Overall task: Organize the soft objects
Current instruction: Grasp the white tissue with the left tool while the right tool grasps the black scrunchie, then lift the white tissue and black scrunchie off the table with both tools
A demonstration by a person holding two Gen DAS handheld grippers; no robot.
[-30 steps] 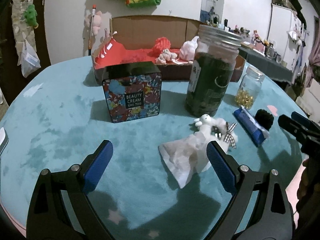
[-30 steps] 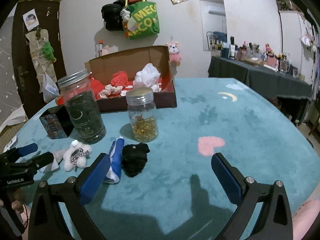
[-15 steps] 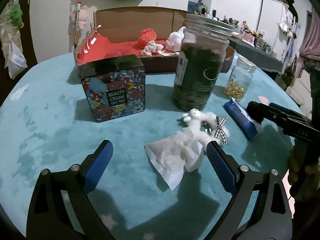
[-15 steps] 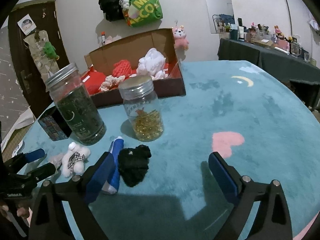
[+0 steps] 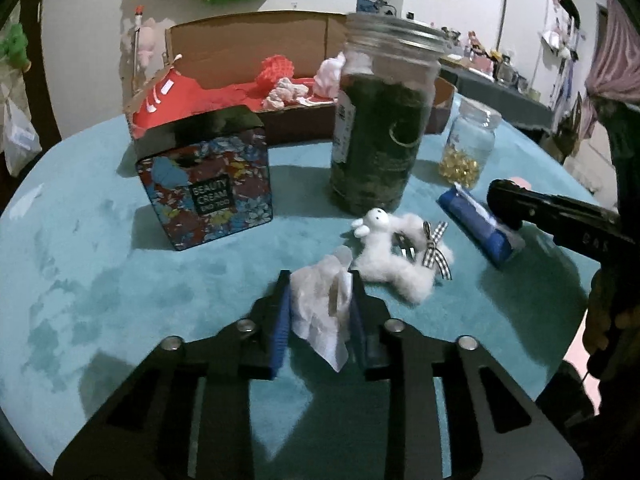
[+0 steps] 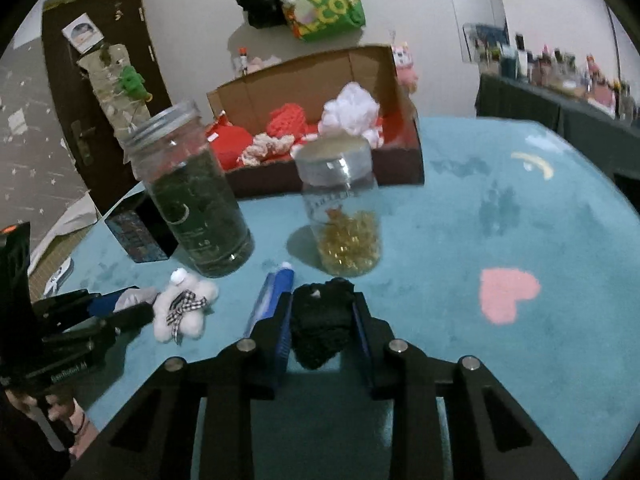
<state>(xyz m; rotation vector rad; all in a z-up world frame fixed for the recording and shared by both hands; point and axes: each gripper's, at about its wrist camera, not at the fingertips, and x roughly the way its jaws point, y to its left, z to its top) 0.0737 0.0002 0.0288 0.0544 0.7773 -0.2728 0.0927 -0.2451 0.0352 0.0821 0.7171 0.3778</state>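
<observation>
1. The left gripper is clenched on a crumpled white tissue, low over the teal table.
2. The right gripper grips a black cloth beside the blue tube.
3. The box of soft things lies straight ahead of both, behind the jars; I judge the right one nearer.
4. The plush toy lies between them, untouched.
</observation>
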